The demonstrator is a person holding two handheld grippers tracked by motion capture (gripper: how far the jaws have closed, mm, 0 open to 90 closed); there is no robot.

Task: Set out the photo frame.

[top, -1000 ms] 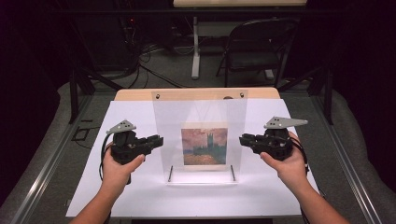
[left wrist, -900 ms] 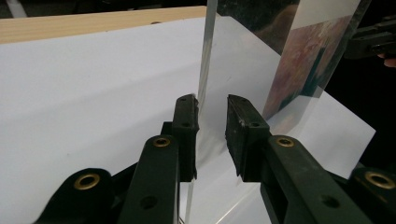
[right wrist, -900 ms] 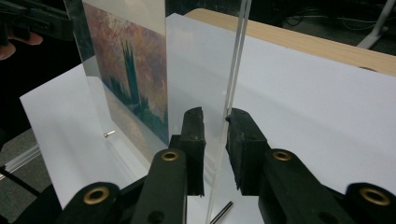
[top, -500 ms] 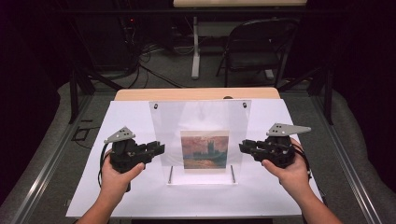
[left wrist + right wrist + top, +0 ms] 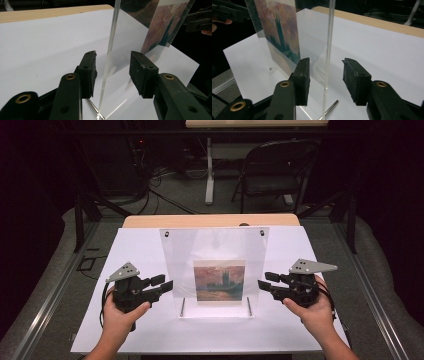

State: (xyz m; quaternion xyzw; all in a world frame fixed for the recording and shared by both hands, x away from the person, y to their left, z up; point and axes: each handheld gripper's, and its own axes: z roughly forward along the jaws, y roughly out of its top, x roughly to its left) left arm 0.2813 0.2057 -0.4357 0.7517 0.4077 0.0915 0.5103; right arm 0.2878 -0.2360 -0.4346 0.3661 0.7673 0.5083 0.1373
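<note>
Clear acrylic picture stand (image 5: pixel 215 265) standing upright on the white-covered wooden table (image 5: pixel 140 250), framing a small painted landscape print (image 5: pixel 219 280).
Left gripper (image 5: pixel 161 287) and right gripper (image 5: pixel 267 282) are straddling its side edges, their jaws having just been opening, pads now sitting apart from the sheet.

The tabletop (image 5: pixel 210 220) is light brown wood. A big white sheet (image 5: pixel 130 255) lies flat on it and covers almost all of it, so just a strip of wood shows at the far edge. A clear plastic stand (image 5: pixel 215 265) with a small painting (image 5: pixel 219 280) in it stands upright on the middle of the white sheet.
</note>
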